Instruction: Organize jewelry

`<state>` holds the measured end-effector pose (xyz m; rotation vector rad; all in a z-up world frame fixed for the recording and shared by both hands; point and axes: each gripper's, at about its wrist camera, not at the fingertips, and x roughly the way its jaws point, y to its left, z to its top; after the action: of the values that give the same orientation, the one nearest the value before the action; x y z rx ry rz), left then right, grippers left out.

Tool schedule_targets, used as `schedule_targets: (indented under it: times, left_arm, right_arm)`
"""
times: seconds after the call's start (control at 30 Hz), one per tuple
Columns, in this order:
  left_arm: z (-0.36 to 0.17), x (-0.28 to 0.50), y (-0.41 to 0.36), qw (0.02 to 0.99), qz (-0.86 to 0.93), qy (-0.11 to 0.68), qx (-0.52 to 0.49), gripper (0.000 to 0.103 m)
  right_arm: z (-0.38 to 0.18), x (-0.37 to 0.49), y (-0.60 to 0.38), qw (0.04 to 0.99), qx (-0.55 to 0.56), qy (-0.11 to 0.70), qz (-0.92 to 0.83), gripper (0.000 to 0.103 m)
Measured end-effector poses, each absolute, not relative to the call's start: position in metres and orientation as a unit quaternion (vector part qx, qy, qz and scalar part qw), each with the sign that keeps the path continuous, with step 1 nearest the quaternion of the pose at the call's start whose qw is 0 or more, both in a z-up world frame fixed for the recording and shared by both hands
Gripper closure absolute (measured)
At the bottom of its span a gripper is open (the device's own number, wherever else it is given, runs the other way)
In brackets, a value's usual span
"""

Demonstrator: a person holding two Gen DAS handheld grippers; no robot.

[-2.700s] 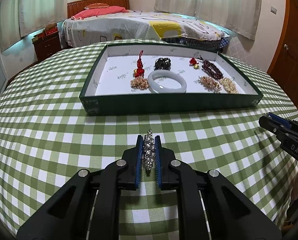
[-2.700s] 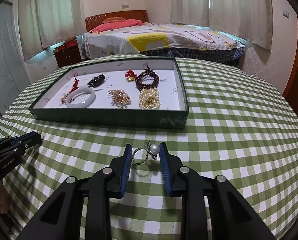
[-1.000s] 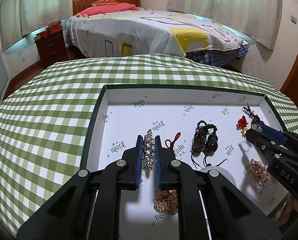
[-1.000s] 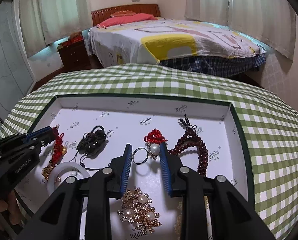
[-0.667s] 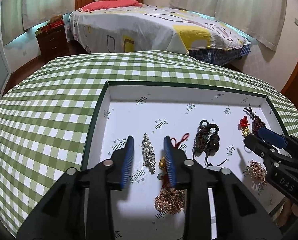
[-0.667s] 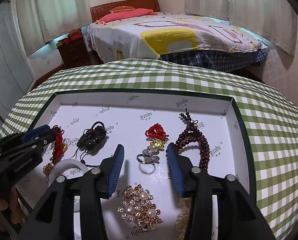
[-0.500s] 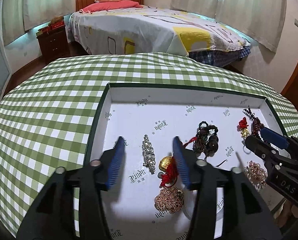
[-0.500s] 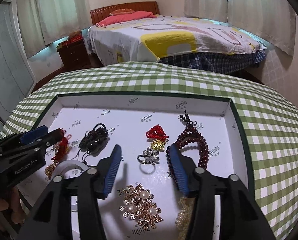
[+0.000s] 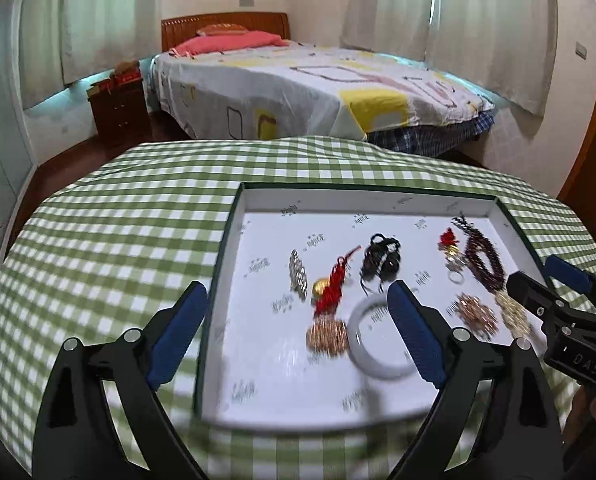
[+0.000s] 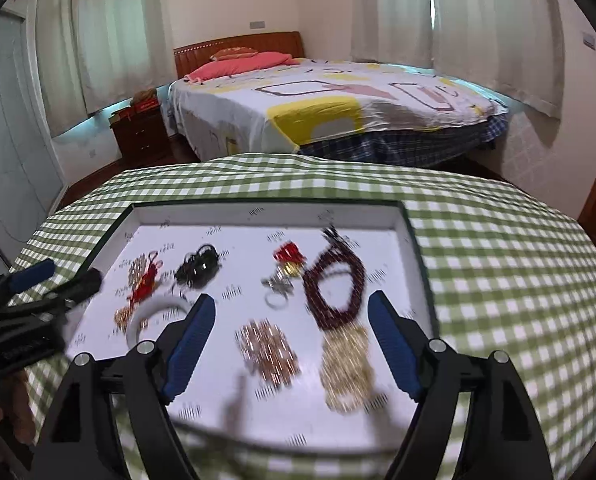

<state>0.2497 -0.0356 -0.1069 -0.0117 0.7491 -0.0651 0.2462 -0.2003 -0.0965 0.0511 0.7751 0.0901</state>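
Observation:
A green-walled tray (image 9: 217, 280) with a white floor holds the jewelry. The silver rhinestone clip (image 9: 298, 274) lies at its left, beside a red tassel charm (image 9: 334, 282). The pearl ring (image 10: 277, 292) lies mid-tray, next to a dark red bead bracelet (image 10: 334, 288). A white bangle (image 9: 372, 344), black beads (image 9: 380, 262) and gold brooches (image 10: 271, 346) lie around them. My left gripper (image 9: 298, 336) is wide open and empty above the tray's near left. My right gripper (image 10: 289, 340) is wide open and empty above the near right.
The tray (image 10: 416, 264) sits on a round table with a green checked cloth (image 9: 109, 240). A bed (image 9: 318, 96) and a wooden nightstand (image 9: 117, 108) stand beyond the table. The right gripper shows at the right edge of the left wrist view (image 9: 554, 308).
Both grippers let go of their pieces, the clip and the pearl ring, which now lie in the tray. Both have opened wider and pulled back and up from the tray.

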Motion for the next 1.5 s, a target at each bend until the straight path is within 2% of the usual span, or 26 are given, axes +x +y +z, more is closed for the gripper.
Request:
schedule_targets:
  times: [0.63,0.7,1.5]
  left_arm:
    - [-0.037,0.099,-0.013,0.946,0.008,0.323,-0.034,0.008]
    - [-0.027,0.086,-0.012,0.949,0.012,0.314,-0.031,0.005]
    - [0.031,0.006,-0.003,0.965,0.022,0.259,-0.042,0.005]
  right_arm:
    - [-0.041,0.121,-0.200,0.940,0.016,0.338,0.038,0.023]
    - [-0.031,0.108,-0.198,0.943,0.014,0.329,0.039,0.022]
    - [0.030,0.041,-0.189,0.964,-0.001,0.260,0.048,0.020]
